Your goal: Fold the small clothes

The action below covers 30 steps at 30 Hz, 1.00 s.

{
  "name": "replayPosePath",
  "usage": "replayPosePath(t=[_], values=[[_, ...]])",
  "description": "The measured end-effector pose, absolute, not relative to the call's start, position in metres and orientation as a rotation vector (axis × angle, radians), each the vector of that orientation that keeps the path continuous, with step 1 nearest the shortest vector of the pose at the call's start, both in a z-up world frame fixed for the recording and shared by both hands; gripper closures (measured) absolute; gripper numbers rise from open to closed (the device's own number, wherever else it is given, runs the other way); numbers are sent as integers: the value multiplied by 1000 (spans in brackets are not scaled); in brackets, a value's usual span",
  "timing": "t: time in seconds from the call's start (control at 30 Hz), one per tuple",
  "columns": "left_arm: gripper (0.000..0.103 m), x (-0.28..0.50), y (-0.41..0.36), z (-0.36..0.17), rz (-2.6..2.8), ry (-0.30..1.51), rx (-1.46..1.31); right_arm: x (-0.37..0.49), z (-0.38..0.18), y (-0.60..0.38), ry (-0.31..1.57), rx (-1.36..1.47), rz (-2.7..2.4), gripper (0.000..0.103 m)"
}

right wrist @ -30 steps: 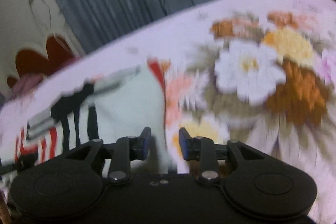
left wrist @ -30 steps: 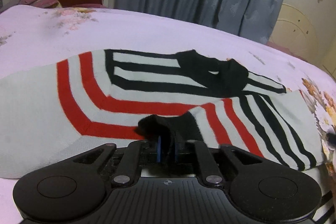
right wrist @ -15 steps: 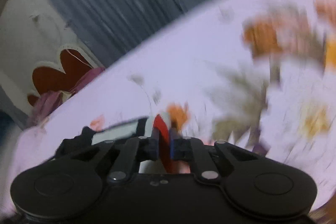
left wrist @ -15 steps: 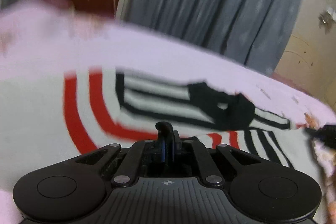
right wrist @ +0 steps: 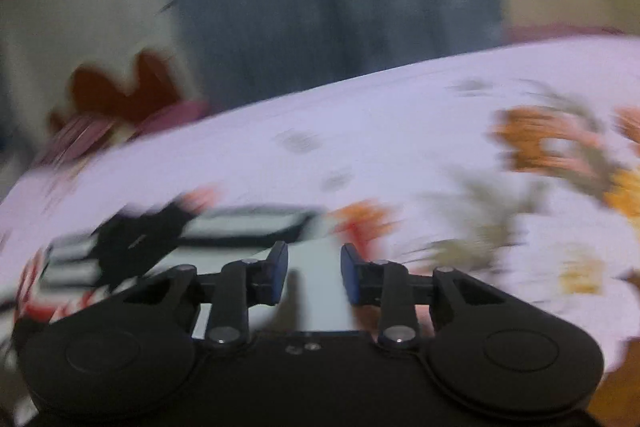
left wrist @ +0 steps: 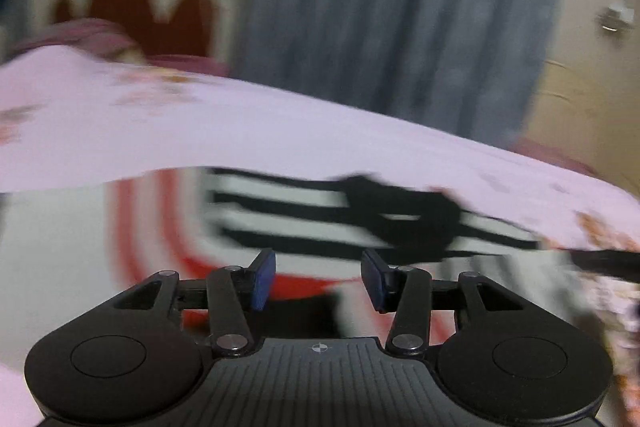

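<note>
Both views are pretty blurry on my end. My left gripper (left wrist: 318, 281) has just been opening, jaws apart with nothing pinched, hanging over the striped top (left wrist: 280, 215) spread flat on the bedsheet (left wrist: 280, 131). Right gripper (right wrist: 314, 273) just been opening too, narrow gap, empty, over the top's pale edge.

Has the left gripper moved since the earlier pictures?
Yes. The left gripper has lifted: the striped garment sits lower against the bed, more curtain shows. Its jaws have just been opening; nothing is between them.
</note>
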<state>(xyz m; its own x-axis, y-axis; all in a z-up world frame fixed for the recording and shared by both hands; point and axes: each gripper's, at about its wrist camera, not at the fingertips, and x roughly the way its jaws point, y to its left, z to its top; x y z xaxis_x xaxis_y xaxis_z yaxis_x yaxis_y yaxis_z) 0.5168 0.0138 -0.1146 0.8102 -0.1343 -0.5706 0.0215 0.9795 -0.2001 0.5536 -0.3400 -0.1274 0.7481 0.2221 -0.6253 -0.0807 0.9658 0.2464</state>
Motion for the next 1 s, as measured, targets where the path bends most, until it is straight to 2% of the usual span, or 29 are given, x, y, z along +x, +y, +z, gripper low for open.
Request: replayPosePath(t=[0.17,0.27,0.37,0.4,0.47,0.53,0.6,0.63,0.8,1.0], values=[[57,562,-60,-139,-244,717,-163,562,-140,-269,757,113,326,79],[57,565,-52,-147,-233,730,-140,569,-145,-273,784,74,286,84],[57,544,-19,-149,-142,724,-65,571,-140,-323,772,98,74,95],[57,539,-8,-152,-158,718,-88,572,-142,-340,787,114,38,103],[57,535,-7,-151,-168,719,-64,575,-143,-356,809,151,60,103],[57,535,-15,-144,-148,729,-36,574,-138,-348,819,94,68,98],[57,530,-20,-128,-172,685,-32,568,-129,-338,805,86,79,81],[57,525,-27,-123,-192,666,-24,560,-124,-335,789,87,85,79],[57,514,-60,-139,-272,760,45,518,-135,-307,818,29,101,80],[57,495,-45,-129,-279,710,6,467,-125,-298,795,-26,67,78]])
